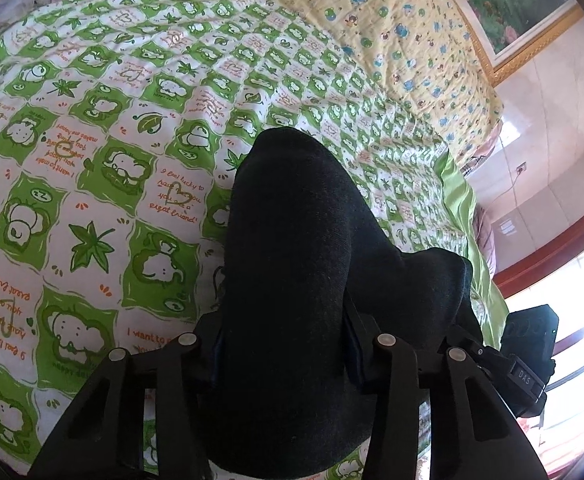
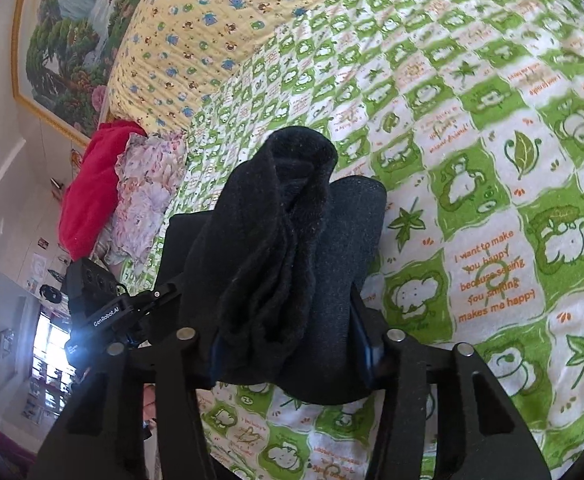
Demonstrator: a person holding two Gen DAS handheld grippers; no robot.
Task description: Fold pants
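So the biggest thing here is the bed, covered by a green and white checked blanket with little cartoon animals, leaves and orange writing on it, and it fills most of both wrist views. Further back there's a yellow quilt with small blue and green animal prints, lying right up against the far edge of the green one. Behind that on the wall hangs a big landscape painting in a gold frame. In the right wrist view a red cloth sits bunched at the side of the bed, touching a pale flowered cloth just beside it. No boxes or baskets anywhere that I can see, so nothing is sitting inside anything. The black pants are in the middle of it all, draped up over the green blanket and bunched into thick folds. The left gripper has its jaws pinched in on a wad of the black fabric, pads pressing on both sides. Same deal with the right gripper, clamped on a rolled, rumpled chunk of the pants, which rise in a hump in front of it. Each gripper shows up at the edge of the other's view, close alongside.
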